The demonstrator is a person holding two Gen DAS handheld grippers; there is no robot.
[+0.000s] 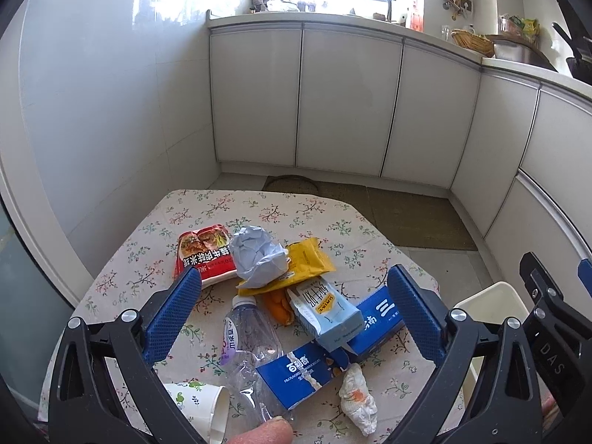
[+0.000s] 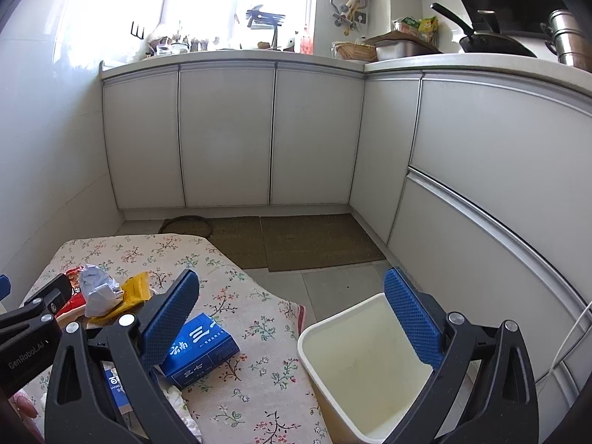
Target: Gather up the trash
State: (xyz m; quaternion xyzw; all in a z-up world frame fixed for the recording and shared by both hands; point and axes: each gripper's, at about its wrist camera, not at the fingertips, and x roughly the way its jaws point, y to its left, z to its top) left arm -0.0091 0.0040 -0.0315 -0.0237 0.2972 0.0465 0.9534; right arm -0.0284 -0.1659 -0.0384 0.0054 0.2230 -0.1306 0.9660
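left gripper (image 1: 292, 303): jaws spread wide, gripping nothing; blue dimpled rubber pads on black plastic arms, hanging over the trash pile
right gripper (image 2: 292, 310): jaws wide apart, empty; same blue textured pads, above the counter's right edge and the bin
counter (image 1: 192, 211): covered in floral cloth, cream with small pink and green sprigs, far corners cut off
trash pile: clustered near-centre of the counter, pieces overlapping
red packet (image 1: 205, 251): glossy foil, flat, far left of the pile
paper ball (image 1: 259, 255): crumpled pale grey-blue, resting on the yellow wrapper (image 1: 309, 262), soft plastic, creased
milk carton (image 1: 327, 314): light blue card, lying on its side, touching the dark blue box (image 1: 377, 318), rectangular cardboard, at the right
bottle (image 1: 248, 347): clear plastic, crushed, white cap, purple label, lying near left
biscuit box (image 1: 296, 373): flat blue card, overlapping the bottle
tissue wad (image 1: 357, 399): white, crumpled, orange stain, near right
paper cup (image 1: 201, 407): white with green print, tipped on its side, near left
bin (image 2: 370, 370): cream plastic, rectangular, open top, on the floor just beside the counter's right edge
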